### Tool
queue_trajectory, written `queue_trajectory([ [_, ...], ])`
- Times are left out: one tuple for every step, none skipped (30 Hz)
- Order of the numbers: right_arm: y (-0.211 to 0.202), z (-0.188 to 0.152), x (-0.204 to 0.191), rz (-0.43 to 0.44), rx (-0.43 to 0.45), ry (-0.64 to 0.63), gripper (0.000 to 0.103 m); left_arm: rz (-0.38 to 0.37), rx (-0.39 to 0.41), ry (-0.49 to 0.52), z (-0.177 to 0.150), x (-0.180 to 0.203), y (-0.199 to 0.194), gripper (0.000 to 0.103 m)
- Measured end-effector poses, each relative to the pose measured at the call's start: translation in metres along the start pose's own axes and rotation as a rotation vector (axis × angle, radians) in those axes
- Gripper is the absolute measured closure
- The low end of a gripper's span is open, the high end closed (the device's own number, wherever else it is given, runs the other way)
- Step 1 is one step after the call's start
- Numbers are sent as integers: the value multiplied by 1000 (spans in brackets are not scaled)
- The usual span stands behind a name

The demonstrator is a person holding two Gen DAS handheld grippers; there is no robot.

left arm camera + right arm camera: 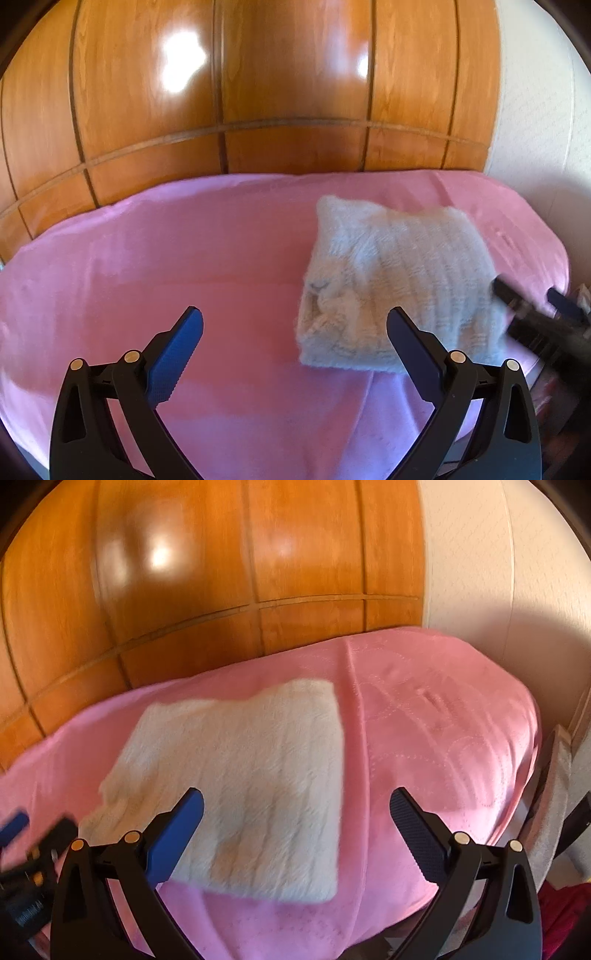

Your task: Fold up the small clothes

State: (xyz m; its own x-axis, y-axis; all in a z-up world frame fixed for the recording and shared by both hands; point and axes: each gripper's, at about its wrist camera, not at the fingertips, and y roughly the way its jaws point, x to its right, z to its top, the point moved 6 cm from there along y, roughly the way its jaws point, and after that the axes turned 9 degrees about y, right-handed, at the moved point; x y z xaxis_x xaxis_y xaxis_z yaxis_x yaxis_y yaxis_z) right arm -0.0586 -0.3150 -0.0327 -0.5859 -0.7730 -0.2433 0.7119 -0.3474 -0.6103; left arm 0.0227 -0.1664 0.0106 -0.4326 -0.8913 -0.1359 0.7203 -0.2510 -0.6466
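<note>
A folded fluffy white knit garment (399, 284) lies on the pink cloth (184, 258) that covers the surface. My left gripper (294, 321) hangs open in front of it, nothing between its fingers, the garment just beyond its right finger. In the right wrist view the same garment (251, 775) lies flat and folded into a rectangle. My right gripper (295, 801) is open above its near right part and holds nothing. The right gripper (528, 295) also shows blurred at the garment's right edge in the left wrist view. The left gripper (22, 834) shows at the far left in the right wrist view.
Glossy wooden wardrobe panels (258, 92) stand right behind the covered surface. A white wall (498, 572) rises at the right. The pink cloth (443, 731) drops off at its right and near edges, with a grey chair-like object (554, 794) beside it.
</note>
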Motion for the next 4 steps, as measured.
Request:
queue_trajectory([
  [6, 7, 9, 0, -9, 30, 2, 1, -10, 0, -1, -2, 4, 4],
  [18, 18, 25, -12, -16, 81, 2, 0, -28, -6, -4, -4, 9, 4],
  [27, 25, 35, -26, -17, 106, 2, -4, -43, -17, -7, -8, 13, 4],
  [39, 33, 47, -46, -24, 128, 2, -10, -62, -33, -11, -13, 18, 4],
])
